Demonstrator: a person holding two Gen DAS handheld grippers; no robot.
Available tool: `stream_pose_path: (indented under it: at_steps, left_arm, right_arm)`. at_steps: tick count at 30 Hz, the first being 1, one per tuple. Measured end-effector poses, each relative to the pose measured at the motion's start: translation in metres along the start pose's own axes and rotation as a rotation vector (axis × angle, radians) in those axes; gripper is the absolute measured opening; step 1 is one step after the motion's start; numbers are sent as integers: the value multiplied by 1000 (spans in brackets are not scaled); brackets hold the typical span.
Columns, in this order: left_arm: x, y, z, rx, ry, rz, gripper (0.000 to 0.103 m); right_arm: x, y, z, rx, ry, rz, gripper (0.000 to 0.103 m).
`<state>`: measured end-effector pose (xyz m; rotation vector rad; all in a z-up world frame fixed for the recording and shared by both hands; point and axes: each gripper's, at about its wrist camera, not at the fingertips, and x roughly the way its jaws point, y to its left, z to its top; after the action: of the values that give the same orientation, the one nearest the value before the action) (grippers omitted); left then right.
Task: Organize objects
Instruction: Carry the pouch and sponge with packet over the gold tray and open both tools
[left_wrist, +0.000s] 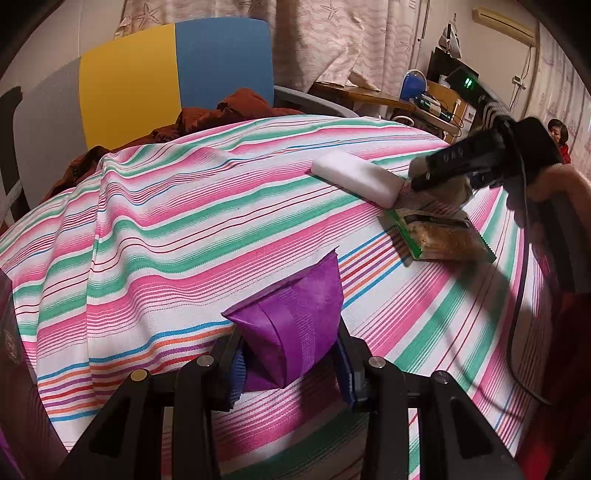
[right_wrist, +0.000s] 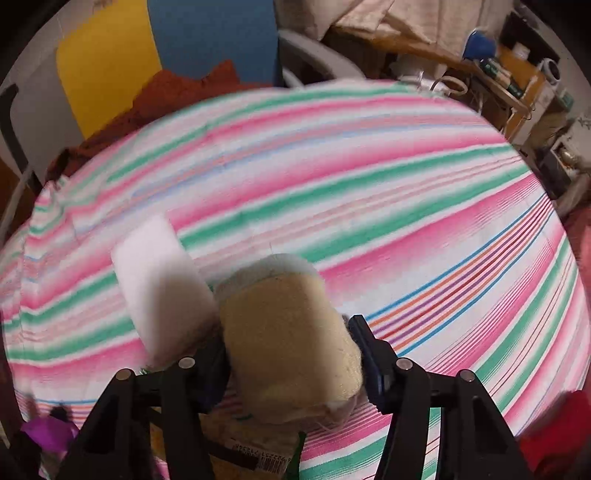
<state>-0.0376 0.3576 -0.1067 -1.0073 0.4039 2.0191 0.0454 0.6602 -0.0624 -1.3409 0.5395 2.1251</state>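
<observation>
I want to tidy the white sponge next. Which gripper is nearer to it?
Right. The right gripper, shut on a tan pad, sits just beside the white sponge; the left gripper, holding a purple pouch, is well short of it.

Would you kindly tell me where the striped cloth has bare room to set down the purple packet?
The striped tablecloth lies bare across its left half, from the chair side down to the purple folded packet in the left claw. It is crowded at right: white foam block, green-edged snack packet and the right claw holding a beige sponge.

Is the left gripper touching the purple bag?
Touching. The left wrist view shows the left gripper with its jaws pressed against both sides of the purple bag.
</observation>
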Motion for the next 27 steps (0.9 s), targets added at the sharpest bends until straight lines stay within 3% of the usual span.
stream_pose_path:
  at_steps: [3,13,27]
  left_arm:
    - [0,-1,0,5,-1,5,40]
    - [-7,-1,2,-14,4,39,38]
    - [-121,18,15,-75,-155,89,39]
  right_arm:
    - [-22,-16,6,45,-100,37,60]
    - [-11,49,19,-3,-193,149,60]
    - [-21,63,11,-39,-225,190,60]
